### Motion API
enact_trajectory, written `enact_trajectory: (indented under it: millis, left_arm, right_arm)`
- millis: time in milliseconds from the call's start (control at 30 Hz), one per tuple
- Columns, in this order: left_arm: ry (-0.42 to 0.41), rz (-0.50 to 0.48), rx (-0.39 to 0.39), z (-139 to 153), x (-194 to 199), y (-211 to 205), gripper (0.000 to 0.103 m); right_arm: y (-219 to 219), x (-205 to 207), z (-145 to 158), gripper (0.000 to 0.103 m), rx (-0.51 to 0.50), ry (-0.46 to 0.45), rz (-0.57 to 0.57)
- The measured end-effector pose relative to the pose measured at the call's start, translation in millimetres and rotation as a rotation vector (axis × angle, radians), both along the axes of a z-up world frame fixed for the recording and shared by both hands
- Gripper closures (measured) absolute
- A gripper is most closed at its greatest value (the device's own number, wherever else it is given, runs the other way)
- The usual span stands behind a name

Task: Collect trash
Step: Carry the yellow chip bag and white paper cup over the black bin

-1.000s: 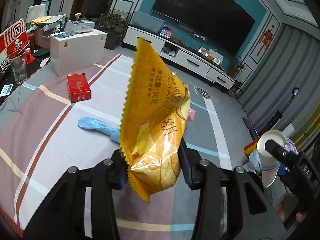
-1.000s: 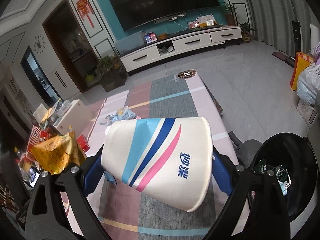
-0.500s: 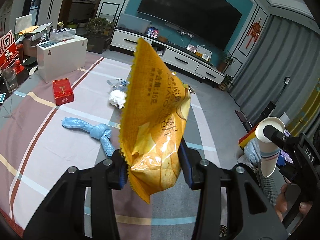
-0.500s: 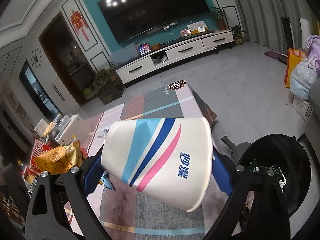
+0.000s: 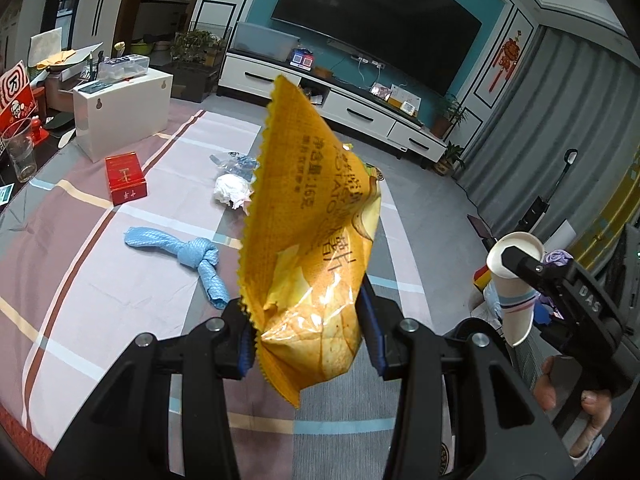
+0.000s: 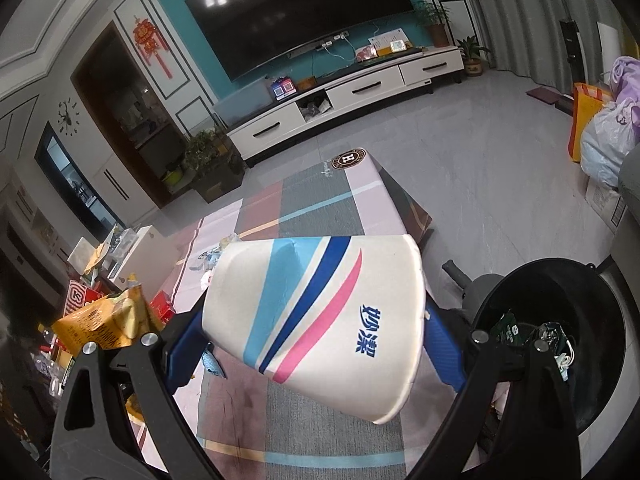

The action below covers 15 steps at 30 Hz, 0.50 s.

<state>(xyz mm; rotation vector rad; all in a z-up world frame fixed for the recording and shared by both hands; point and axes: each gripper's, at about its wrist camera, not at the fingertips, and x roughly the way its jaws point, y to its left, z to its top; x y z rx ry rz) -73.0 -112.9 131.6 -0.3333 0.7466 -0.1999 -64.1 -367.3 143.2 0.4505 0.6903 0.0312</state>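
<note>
In the left wrist view the left gripper (image 5: 308,334) fills the bottom of the frame, jaws clamped on the lower end of a yellow chip bag (image 5: 308,248) that stands up through the centre. Only the crinkled bottom is pinched, so the slick foil could slide out if the hand tips or swings on the way over.

In the right wrist view the right gripper (image 6: 314,340) sits at bottom centre, jaws set wide and pressing the sides of a paper cup (image 6: 316,312) lying crosswise between them. The cup wall already shows a crease at the top; a harder squeeze could buckle it, a softer one could let it roll free.

The black bin (image 6: 592,344) is at lower right, beside the table, with litter inside. Releasing short of its rim would likely drop the pieces on the floor.

Farther off on the cloth (image 5: 80,264), centre-left in the left view, a knotted blue rag (image 5: 188,254), crumpled tissue (image 5: 232,192) and a red box (image 5: 126,178) remain.
</note>
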Motion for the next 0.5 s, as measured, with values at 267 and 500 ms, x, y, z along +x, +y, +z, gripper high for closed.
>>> enact_trajectory:
  millis: [267, 500]
  left_arm:
    - [-0.009, 0.026, 0.013, 7, -5, 3, 0.059]
    - [-0.017, 0.032, 0.008, 12, -12, 5, 0.058]
  right_arm:
    - [-1, 5, -5, 0.012, 0.009, 0.017, 0.001]
    - [-1, 6, -5, 0.012, 0.018, 0.007, 0.011]
